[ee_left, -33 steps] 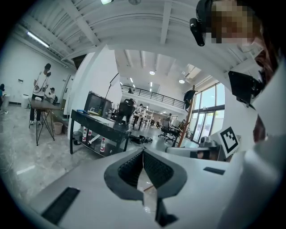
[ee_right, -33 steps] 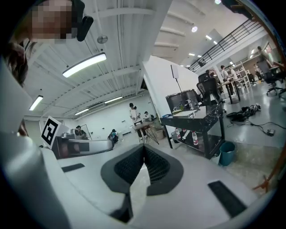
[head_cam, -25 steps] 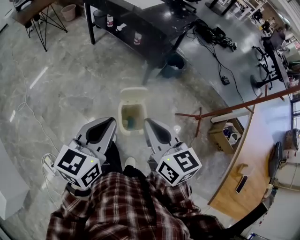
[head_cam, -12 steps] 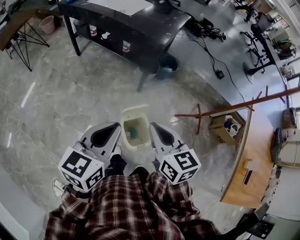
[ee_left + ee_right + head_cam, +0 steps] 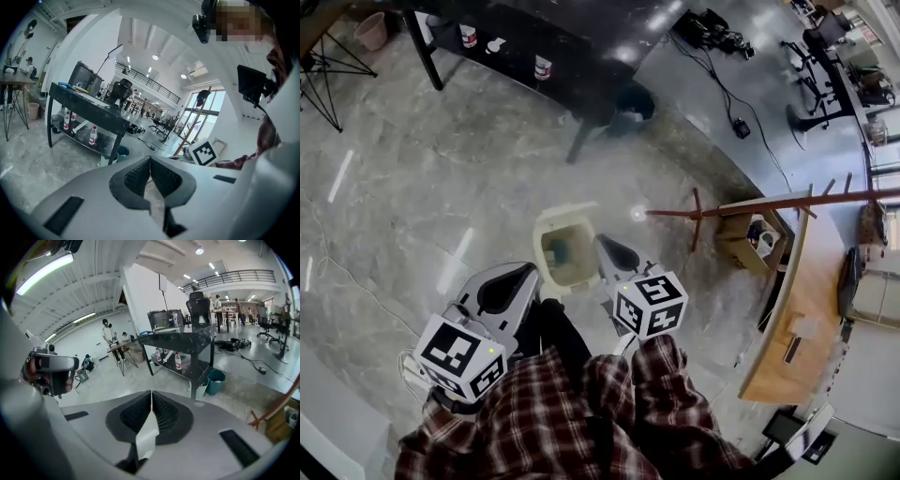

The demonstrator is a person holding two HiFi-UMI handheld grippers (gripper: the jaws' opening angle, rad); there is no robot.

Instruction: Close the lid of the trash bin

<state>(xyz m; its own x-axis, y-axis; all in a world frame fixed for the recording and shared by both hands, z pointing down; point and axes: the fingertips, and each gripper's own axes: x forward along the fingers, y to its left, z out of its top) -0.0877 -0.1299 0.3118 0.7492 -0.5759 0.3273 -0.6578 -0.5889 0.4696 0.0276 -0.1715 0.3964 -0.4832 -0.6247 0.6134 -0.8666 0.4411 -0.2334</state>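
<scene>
Trash bin (image 5: 565, 246) (lid up) ahead of left claw (image 5: 150, 160) and right claw (image 5: 151, 393), both closed, empty.

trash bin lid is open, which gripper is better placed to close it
Right, probably. The right gripper sits beside the trash bin rim, nearer the raised lid; the left gripper hangs lower, farther back.

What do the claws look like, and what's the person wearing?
The left claw and the right claw are smooth grey shells with black ribbed pads. Each carries a white cube printed with black square markers. The sleeves are red plaid.
</scene>
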